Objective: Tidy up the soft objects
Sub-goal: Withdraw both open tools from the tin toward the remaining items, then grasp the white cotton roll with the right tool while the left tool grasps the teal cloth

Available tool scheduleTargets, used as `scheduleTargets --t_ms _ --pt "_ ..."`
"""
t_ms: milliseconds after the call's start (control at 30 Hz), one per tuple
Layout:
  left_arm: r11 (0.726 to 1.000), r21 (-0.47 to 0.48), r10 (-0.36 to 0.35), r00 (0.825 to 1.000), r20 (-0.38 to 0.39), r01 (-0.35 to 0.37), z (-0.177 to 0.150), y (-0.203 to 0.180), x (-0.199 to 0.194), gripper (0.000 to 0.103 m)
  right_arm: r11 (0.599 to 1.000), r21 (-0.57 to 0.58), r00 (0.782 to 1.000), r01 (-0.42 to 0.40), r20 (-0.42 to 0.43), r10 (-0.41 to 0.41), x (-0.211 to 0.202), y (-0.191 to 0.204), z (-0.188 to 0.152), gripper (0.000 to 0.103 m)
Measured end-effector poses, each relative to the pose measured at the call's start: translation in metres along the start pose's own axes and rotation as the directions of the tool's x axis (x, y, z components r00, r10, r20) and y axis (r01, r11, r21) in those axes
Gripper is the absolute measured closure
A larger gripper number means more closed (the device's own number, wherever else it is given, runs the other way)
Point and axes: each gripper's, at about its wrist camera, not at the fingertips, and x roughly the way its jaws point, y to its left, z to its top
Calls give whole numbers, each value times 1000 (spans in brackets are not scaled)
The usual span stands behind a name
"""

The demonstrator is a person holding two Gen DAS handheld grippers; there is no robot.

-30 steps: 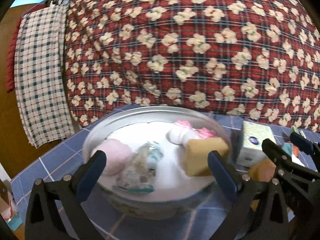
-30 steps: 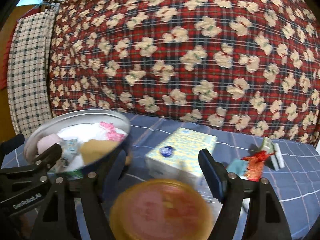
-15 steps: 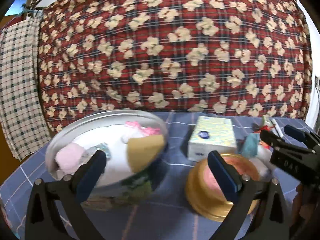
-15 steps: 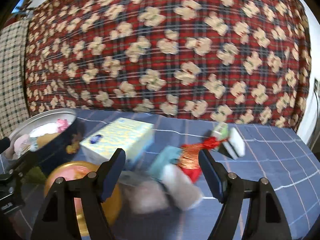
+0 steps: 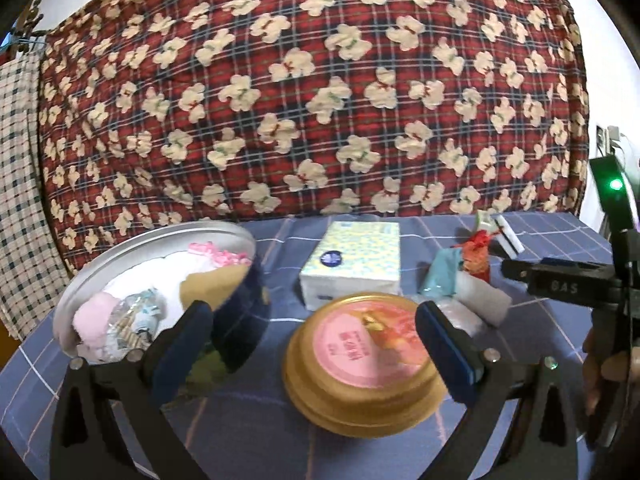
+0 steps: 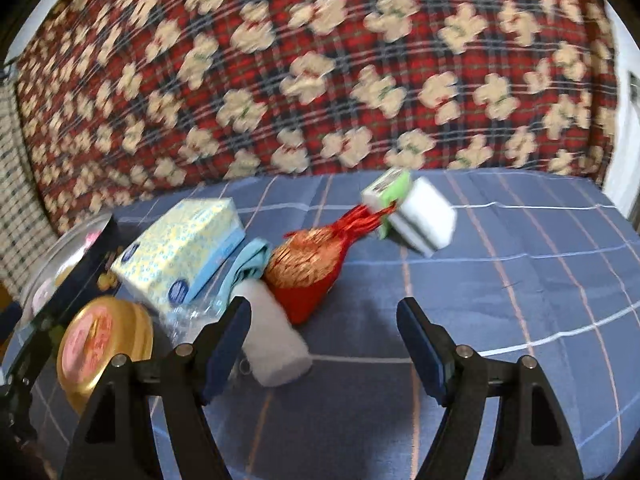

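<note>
Looks like you're between picks: both your left gripper (image 5: 316, 344) and right gripper (image 6: 324, 344) are spread and holding nothing, so next line up on the white roll (image 6: 276, 344) lying near-left of the red pouch (image 6: 308, 272) and carry it to the tin (image 5: 80, 280) at far left.

Round tin (image 5: 120, 256) w/ pink puff (image 5: 94, 316), sponge (image 5: 208, 286) sitting left; red-gold pouch (image 6: 310, 268), white roll (image 6: 272, 340), prob. teal cloth (image 6: 248, 264) lying mid-table.

Ahead-left of the right gripper (image 6: 323, 334), its left finger covers part of the white roll (image 6: 276, 344), and the clear plastic bag (image 6: 192, 314) beside it is too blurred to read. Left of the left gripper (image 5: 310, 344), its finger hides the round tin (image 5: 240, 320) front; the lid label (image 5: 362, 342) is smeared.
</note>
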Motion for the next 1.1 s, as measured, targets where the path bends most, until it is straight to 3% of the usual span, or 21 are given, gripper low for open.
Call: scheduleTargets --t_ms 133,200,233,367,467,567,667,933,1100 --pt "1000 0 -6 1000 -5 6 0 -3 0 0 997 -67 998 -45 -55 41 11 12 0 28" --pt "1000 -4 -6 1000 -9 6 0 -3 1 0 993 -104 995 -47 -90 38 20 18 1 46" --pt "1000 -8 -7 1000 -12 7 0 -3 1 0 992 -112 994 -52 -103 41 23 19 1 50" --pt "1000 -17 -9 1000 -23 9 0 -2 3 0 985 -131 981 -116 -170 93 39 22 3 51" --pt "1000 -16 -13 999 -29 13 0 -3 4 0 975 -141 960 -174 -246 135 52 27 1 51" --pt "1000 -13 -14 999 -36 14 0 -5 6 0 974 -154 961 -168 -246 126 53 30 0 51" --pt "1000 -12 -16 999 -40 16 1 -8 7 0 969 -167 963 -180 -231 139 46 31 -1 67" --pt "999 37 -12 1000 -21 13 1 -22 3 0 975 -198 977 -104 -205 63 30 20 -6 69" --pt "995 85 -53 998 -18 55 3 -37 1 0 983 -82 974 -167 -167 152 18 -2 3 70"
